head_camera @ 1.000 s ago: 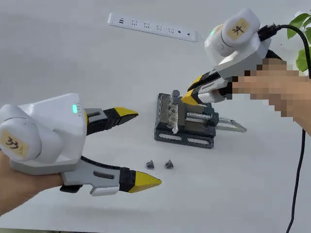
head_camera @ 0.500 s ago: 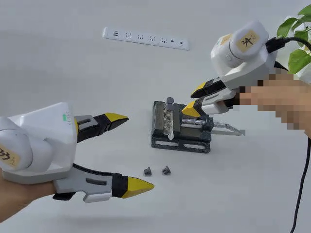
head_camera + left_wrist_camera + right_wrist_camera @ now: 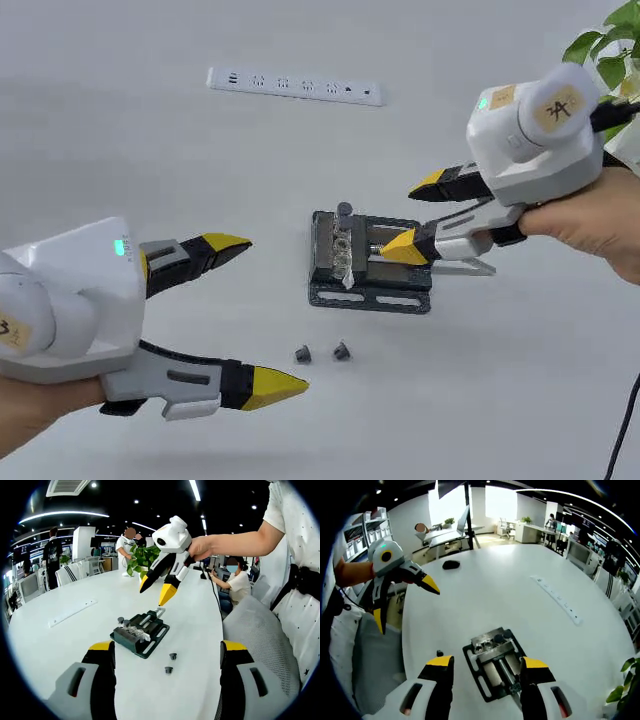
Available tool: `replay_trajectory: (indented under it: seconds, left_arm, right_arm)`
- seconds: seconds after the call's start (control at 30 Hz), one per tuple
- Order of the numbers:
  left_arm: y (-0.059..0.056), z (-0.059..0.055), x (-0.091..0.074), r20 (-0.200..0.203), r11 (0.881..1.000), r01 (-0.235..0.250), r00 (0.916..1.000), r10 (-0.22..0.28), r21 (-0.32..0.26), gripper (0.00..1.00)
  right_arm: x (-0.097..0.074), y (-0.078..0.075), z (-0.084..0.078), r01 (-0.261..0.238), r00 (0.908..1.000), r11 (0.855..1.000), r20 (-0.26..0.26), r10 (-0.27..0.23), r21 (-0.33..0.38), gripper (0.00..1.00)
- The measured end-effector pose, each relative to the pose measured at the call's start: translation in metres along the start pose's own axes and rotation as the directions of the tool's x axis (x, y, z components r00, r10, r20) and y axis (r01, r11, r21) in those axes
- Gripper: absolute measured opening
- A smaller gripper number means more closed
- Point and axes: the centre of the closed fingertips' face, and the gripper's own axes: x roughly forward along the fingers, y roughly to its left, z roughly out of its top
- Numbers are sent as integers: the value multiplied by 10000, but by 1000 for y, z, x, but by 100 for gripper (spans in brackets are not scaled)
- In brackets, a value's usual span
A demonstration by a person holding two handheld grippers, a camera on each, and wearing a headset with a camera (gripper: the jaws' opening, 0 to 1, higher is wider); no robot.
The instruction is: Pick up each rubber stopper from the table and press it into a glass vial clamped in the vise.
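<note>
Holding nothing, the left gripper [image 3: 277, 312] hangs low at the left of the head view, its jaws spread wide open and their yellow tips pointing to the right. The right gripper [image 3: 398, 224] is at the right, above the tabletop [image 3: 150, 150], also with open and empty jaws. Its lower tip is over the screw side of the vise [image 3: 370, 285], apart from it.

The vise lies in the middle of the tabletop. Its long axis runs left to right in the head view, with the screw and handle pointing toward the right gripper. Between its two blocks the glass vials [image 3: 343, 255] stand upright in a short row that runs across this axis; their number cannot be told. The vial at the far end carries a dark stopper [image 3: 345, 210] on top.

Two loose stoppers [image 3: 303, 354] lie side by side on the tabletop just in front of the vise, near each other but apart. They are too small to tell which end is up. A white power strip [image 3: 294, 86] lies well behind, its length also left to right.
</note>
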Motion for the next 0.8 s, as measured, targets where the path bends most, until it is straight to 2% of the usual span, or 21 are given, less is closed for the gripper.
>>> replay_trajectory:
  seconds: [0.17, 0.33, 0.6, 0.8]
  left_arm:
    - [0, 0, 0, -51, 10000, -15, 10000, 15, 28, 87]
    - [0, 0, 1, -69, 10000, 6, 10000, -6, 56, 87]
    - [-1, -1, 2, -122, 10000, 25, 9999, -24, 73, 87]
    - [-3, -2, 3, -156, 10000, 63, 9999, -62, 72, 87]
  right_arm:
    - [-7, 10, -4, -303, 9970, 9995, 710, 304, -27, 56]
    - [-12, 27, -10, -541, 9927, 9984, 1072, 553, -135, 61]
    - [-13, 50, -15, -1076, 9791, 9933, 1691, 1133, -422, 68]
    - [-12, 64, -21, -1321, 9688, 9888, 2019, 1437, -700, 68]
